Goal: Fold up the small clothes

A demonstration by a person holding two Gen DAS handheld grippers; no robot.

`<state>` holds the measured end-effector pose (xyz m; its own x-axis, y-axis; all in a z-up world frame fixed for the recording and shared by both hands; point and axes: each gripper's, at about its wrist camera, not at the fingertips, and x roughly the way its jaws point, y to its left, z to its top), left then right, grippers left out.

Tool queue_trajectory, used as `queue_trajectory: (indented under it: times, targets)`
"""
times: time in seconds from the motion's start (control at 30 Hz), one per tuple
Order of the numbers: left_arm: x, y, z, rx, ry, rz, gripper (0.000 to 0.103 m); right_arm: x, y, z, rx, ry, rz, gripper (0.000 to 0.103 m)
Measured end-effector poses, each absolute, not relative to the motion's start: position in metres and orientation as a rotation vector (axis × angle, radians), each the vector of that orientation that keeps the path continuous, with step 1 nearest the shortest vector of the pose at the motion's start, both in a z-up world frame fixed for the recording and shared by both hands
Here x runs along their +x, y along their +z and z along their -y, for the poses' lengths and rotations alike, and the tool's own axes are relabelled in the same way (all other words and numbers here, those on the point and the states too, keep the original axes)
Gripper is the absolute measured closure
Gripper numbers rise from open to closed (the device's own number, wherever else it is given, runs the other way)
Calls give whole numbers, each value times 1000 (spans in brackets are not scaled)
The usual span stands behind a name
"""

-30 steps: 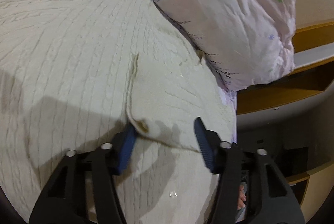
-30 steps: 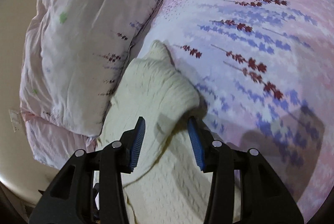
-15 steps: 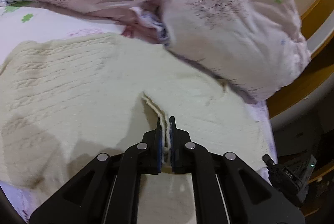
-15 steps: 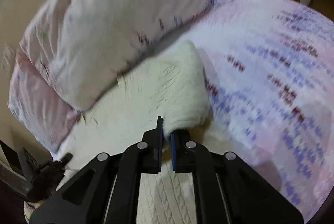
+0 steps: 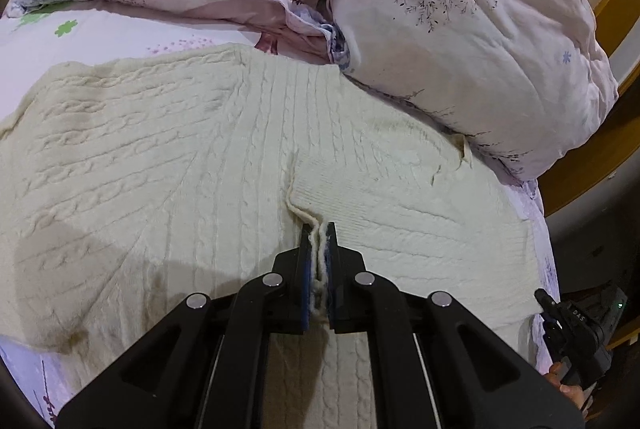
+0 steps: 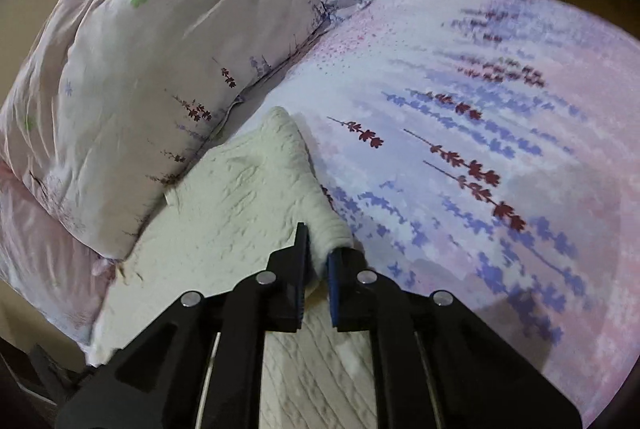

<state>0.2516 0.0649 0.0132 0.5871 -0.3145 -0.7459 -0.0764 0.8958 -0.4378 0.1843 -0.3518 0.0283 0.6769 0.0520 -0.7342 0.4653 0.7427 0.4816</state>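
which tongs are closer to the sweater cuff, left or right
Right. The right tongs are clamped on the rounded cuff end of the cream sweater sleeve. The left tongs pinch a raised fold edge of the sweater, with no cuff seen beside them.

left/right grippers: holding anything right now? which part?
Both hold the cream cable-knit sweater. Left gripper pinches a thin doubled edge of the knit; right gripper is clamped on a thicker bunched fold at its edge.
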Motion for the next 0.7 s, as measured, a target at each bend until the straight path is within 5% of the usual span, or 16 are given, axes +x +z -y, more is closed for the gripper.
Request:
queue_trajectory:
  times: [0.1, 0.13, 0.17, 0.33, 0.5, 0.7]
  targets:
    - [250, 12, -69, -488, -160, -952, 98, 175, 41, 340, 654, -322, -825, 62]
    - [250, 12, -71, -502, -163, -957, 97, 168, 50, 336, 619, -382, -802, 33]
    - [248, 13, -73, -511, -163, -958, 95, 162, 54, 334, 600, -400, -767, 29]
    - [233, 26, -89, -532, -157, -933, 57, 167, 82, 283, 429, -129, -716, 31]
    - [188, 48, -125, -562, -162, -860, 43, 197, 69, 197, 177, 149, -851, 45]
    - [111, 42, -202, -670, -28, -808, 43, 217, 39, 130, -80, 209, -931, 48]
